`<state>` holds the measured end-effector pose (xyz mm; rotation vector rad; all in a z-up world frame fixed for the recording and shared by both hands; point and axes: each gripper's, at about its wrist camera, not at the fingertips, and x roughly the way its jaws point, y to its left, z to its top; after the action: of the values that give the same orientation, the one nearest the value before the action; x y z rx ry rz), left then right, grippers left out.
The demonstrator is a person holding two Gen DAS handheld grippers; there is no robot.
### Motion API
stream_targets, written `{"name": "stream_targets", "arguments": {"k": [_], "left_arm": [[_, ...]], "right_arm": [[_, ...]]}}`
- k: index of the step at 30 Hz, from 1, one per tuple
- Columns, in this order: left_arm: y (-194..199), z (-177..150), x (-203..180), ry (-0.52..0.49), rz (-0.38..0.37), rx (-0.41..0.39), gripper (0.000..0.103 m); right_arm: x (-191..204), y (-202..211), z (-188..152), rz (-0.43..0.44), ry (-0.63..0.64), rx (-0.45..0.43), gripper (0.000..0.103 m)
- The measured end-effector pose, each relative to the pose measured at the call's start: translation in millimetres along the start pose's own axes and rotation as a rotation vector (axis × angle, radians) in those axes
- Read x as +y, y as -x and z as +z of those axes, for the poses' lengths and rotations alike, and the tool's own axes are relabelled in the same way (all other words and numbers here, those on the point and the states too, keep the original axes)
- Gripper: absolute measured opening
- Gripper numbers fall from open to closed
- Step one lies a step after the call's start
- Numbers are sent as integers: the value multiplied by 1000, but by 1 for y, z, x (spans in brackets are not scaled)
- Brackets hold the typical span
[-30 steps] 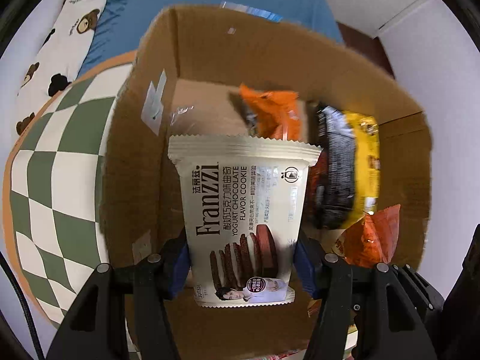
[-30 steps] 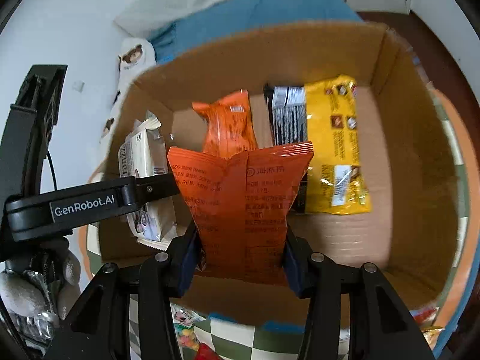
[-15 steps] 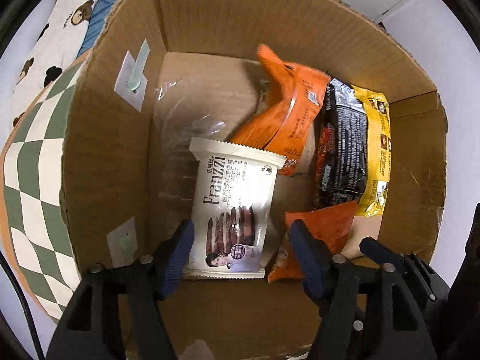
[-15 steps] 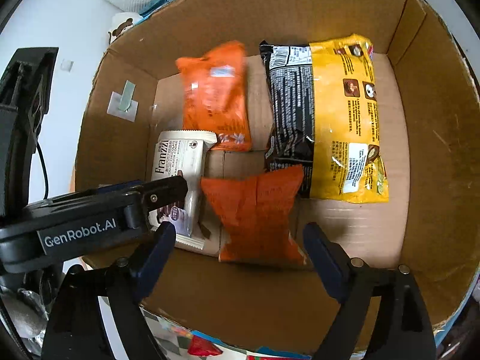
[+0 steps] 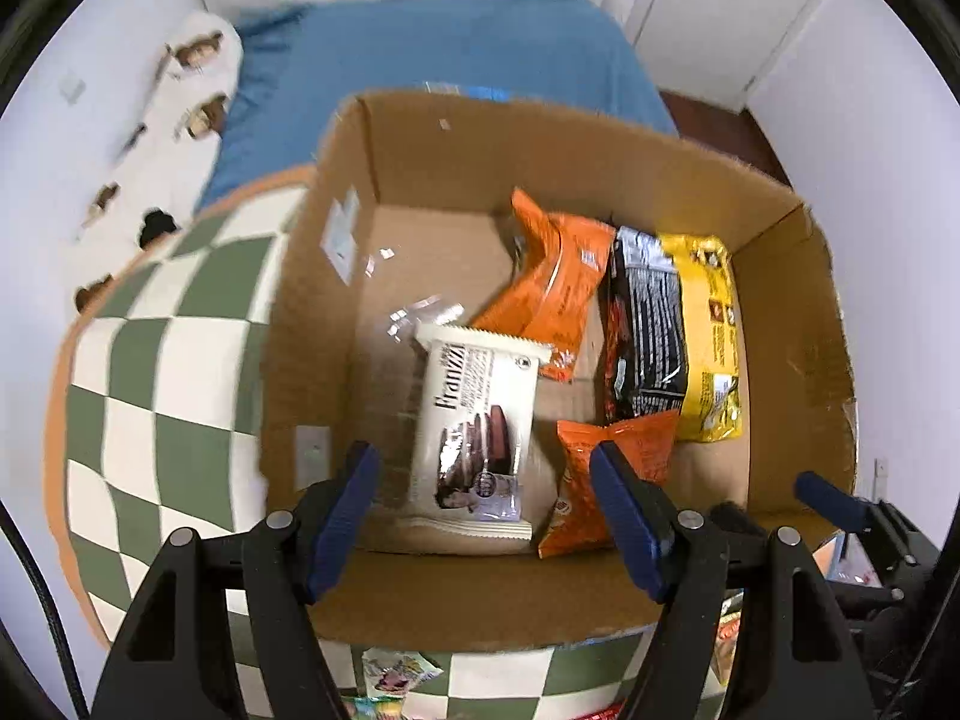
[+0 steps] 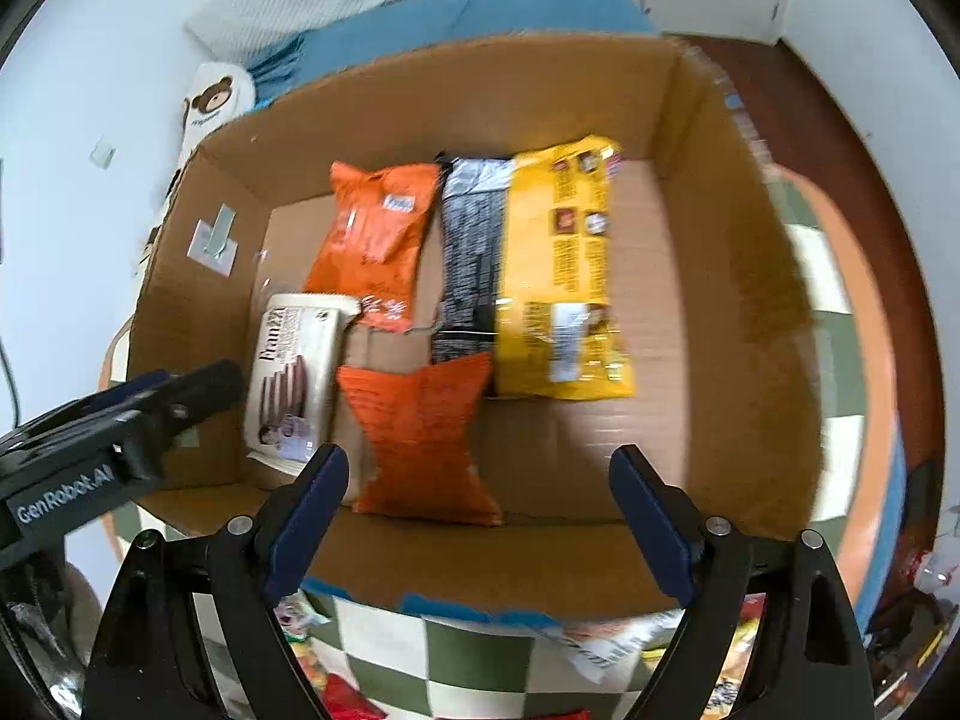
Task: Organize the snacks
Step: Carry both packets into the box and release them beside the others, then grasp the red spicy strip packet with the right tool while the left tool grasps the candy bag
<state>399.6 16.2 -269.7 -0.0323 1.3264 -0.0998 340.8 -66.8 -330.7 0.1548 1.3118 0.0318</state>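
An open cardboard box (image 5: 540, 138) (image 6: 480, 78) holds the snacks. A white Franzzi cookie pack (image 5: 480, 420) (image 6: 297, 372) lies flat on its floor at the near left. My left gripper (image 5: 480, 462) hovers above the pack, apart from it, jaws opening. An orange bag (image 6: 420, 438) (image 5: 606, 468) lies beside the cookie pack. My right gripper (image 6: 480, 462) hangs over the box's near wall, jaws opening with nothing between the pads. At the back lie another orange bag (image 6: 378, 240), a black pack (image 6: 471, 252) and a yellow bag (image 6: 561, 270).
The box stands on a green-and-white checked tabletop (image 5: 168, 396). Loose snack packets (image 6: 600, 642) (image 5: 396, 678) lie on the table before the box's near wall. A blue bed cover (image 5: 450, 48) and a bear-print pillow (image 5: 198, 72) are behind.
Both grippers opened and let go: the cookie pack and the orange bag now lie on the box floor. Both grippers have drawn back and up from the box.
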Motion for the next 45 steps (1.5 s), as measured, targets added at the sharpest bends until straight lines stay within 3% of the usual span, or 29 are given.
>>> {"name": "stream_targets", "arguments": {"k": [6, 16, 25, 28, 31, 34, 40, 45], "left_arm": [[40, -24, 0, -25, 11, -122, 71], [97, -71, -3, -26, -5, -275, 71], [126, -110, -2, -40, -3, -328, 71], [118, -128, 5, -35, 11, -290, 71], [97, -151, 21, -21, 41, -220, 71], [68, -173, 42, 7, 78, -125, 71], [8, -224, 95, 96, 121, 83, 71], [-23, -248, 113, 137, 123, 183, 71]], "right_arm": [[-3, 43, -17, -53, 30, -124, 91], [1, 117, -58, -20, 49, -280, 91], [0, 163, -96, 25, 40, -346, 91], [-9, 157, -111, 50, -3, -300, 91], [-28, 134, -135, 104, -90, -199, 91], [-49, 91, -169, 142, -195, -66, 91], [-102, -16, -259, 253, -525, 254, 91], [-121, -68, -307, 279, -737, 378, 91]]}}
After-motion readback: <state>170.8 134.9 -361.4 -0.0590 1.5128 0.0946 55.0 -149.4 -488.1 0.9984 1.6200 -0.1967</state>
